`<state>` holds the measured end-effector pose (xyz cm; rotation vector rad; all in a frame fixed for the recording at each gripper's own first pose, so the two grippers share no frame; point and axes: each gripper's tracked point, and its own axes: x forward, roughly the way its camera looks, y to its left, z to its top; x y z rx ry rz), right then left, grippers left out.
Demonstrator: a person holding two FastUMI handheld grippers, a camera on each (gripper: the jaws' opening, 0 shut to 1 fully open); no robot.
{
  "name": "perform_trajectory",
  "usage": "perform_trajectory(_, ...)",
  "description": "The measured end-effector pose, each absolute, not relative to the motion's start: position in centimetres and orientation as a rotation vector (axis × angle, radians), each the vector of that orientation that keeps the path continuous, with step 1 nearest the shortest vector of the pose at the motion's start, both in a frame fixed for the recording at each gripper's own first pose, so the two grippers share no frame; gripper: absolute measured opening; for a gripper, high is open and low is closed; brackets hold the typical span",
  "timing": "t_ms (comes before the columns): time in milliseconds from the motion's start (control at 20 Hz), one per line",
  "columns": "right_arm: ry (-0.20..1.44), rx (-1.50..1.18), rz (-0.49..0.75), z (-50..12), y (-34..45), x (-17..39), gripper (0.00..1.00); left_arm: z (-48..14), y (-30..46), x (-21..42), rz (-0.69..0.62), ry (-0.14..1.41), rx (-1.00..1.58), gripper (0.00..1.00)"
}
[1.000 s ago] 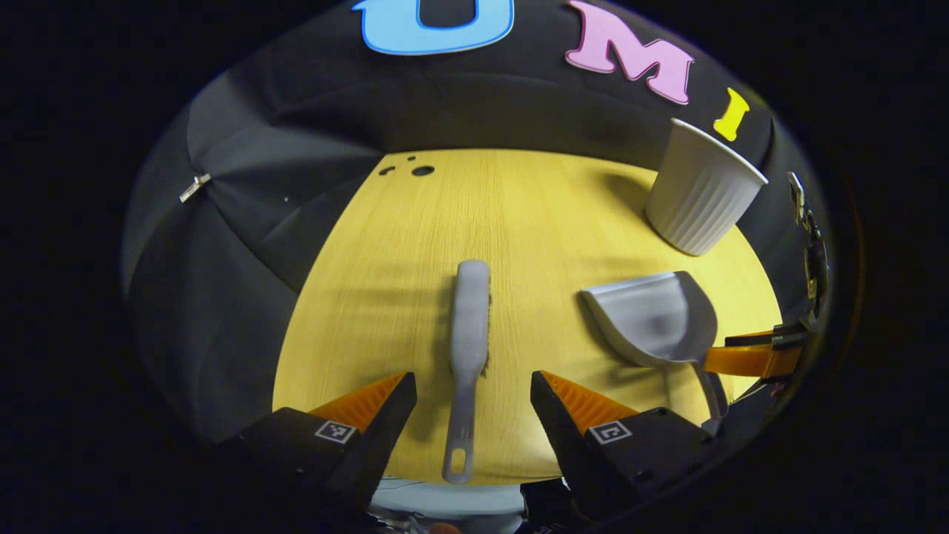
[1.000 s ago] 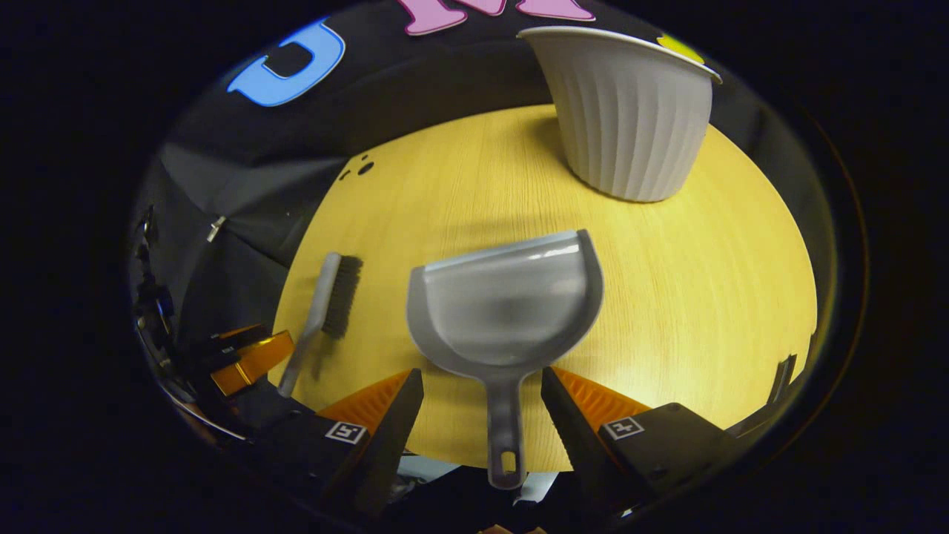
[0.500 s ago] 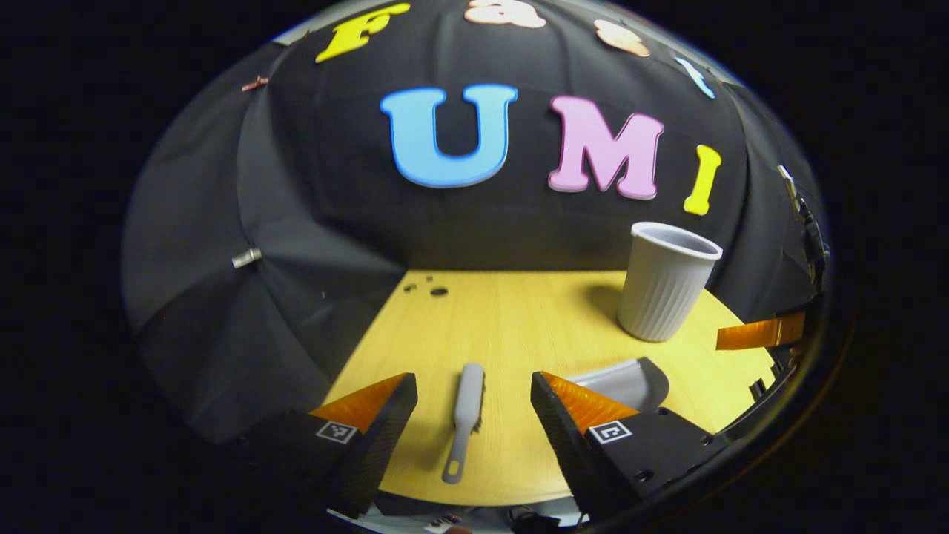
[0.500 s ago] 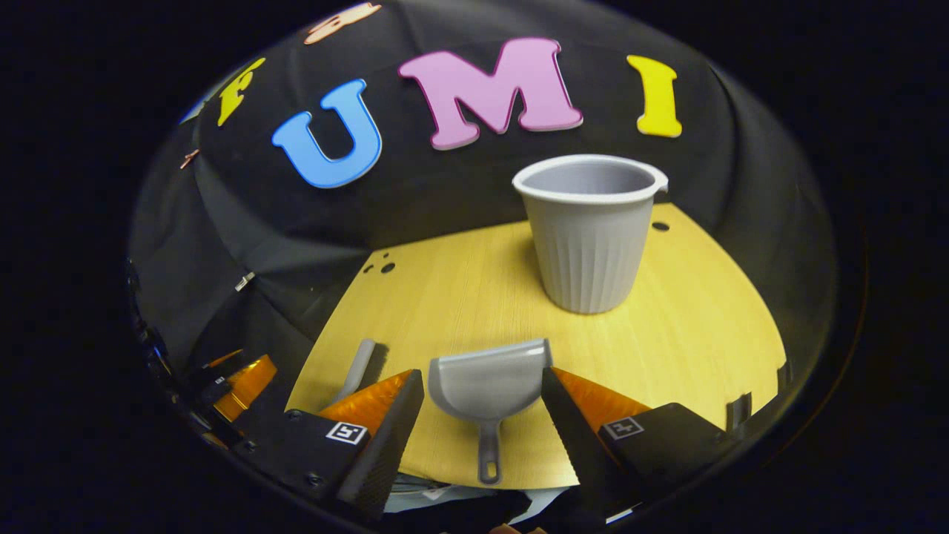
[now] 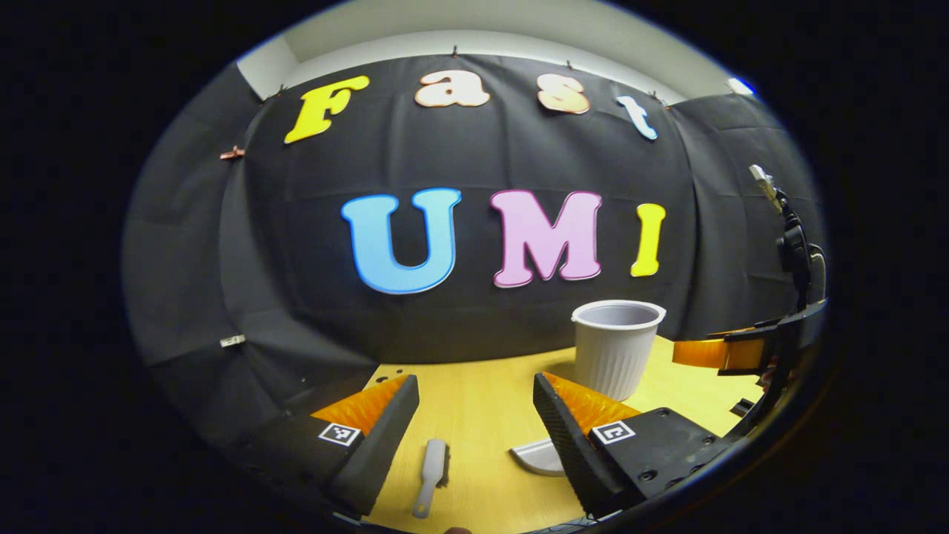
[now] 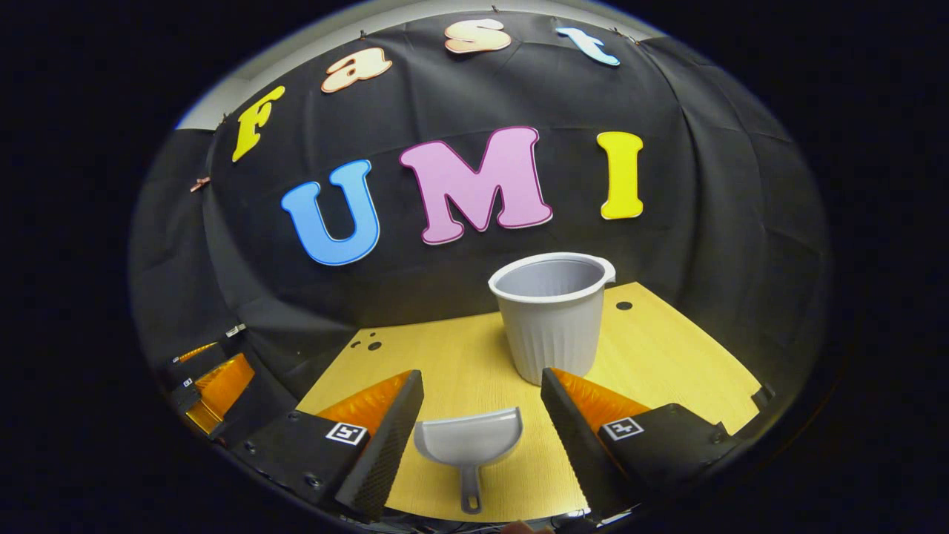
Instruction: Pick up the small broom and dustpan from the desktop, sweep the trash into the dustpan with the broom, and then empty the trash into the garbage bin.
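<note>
Presently the broom (image 5: 431,475) and dustpan (image 6: 468,445) both lie flat on the desk (image 6: 667,356) near its front edge, side by side; the bin (image 6: 552,319) stands upright nearer the back edge. No trash is discernible on the desk, which fits either a finished sweep or tools merely laid out. Left gripper (image 5: 474,415) and right gripper (image 6: 482,408) hover above, jaws apart, holding nothing. Broom and dustpan run front-to-back, handles toward the front edge, dustpan mouth facing the bin.
</note>
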<state>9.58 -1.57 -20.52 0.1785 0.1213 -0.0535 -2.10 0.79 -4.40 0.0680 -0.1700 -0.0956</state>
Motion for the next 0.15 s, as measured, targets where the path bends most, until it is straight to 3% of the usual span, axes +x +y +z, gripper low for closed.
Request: perform_trajectory(150, 0.038, 0.111, -0.062, -17.9, -2.7, 9.6, 0.98, -2.8, -1.2, -2.1, -0.149, -0.208, 0.07, 0.98)
